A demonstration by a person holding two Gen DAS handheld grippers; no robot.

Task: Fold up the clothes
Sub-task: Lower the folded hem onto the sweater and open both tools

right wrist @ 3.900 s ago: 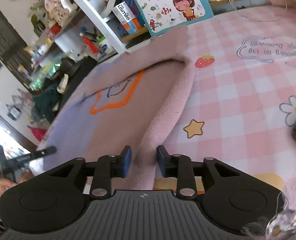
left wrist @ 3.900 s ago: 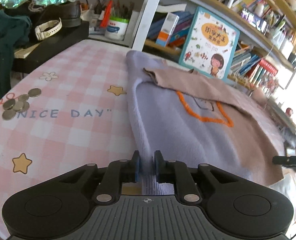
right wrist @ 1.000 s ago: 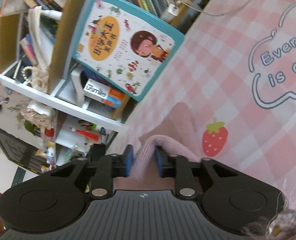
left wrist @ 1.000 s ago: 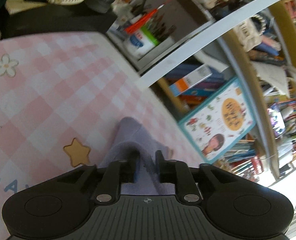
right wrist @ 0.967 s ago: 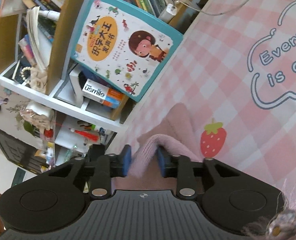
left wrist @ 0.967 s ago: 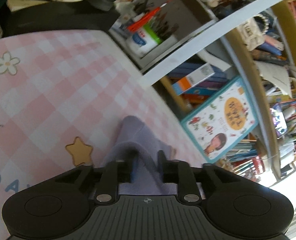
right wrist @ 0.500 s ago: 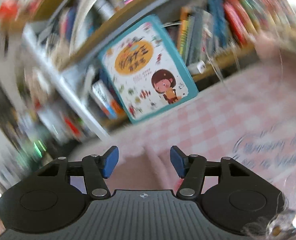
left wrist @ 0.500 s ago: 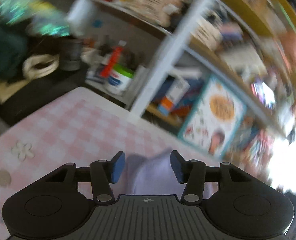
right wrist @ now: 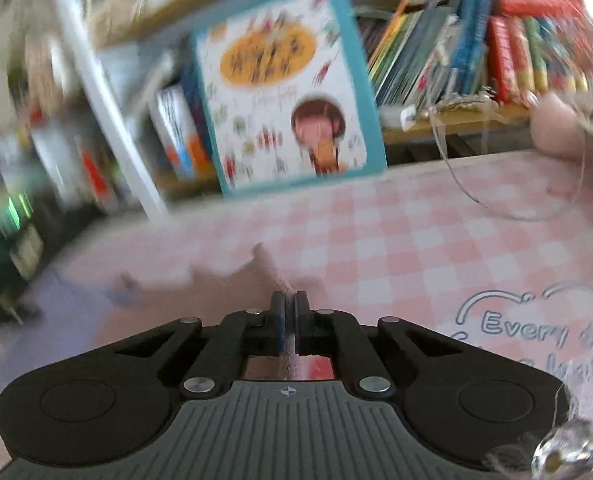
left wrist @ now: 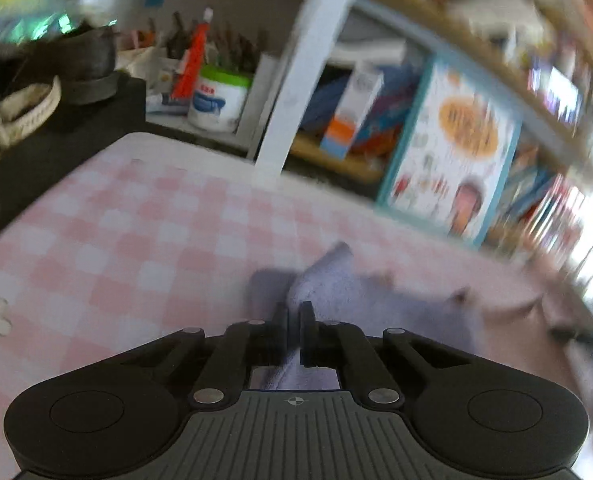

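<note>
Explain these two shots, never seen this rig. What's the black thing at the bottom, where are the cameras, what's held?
No robot: a person holds one two-finger gripper in each hand, and each carries a fisheye camera looking along its fingers. The black shape at the bottom is the gripper body. In the left view, the left gripper is shut on a lilac fold of the sweater. In the right view, the right gripper pinches its pink side. The sweater lies on a pink checked cloth before a bookshelf with a picture book. Both views are motion-blurred.
</note>
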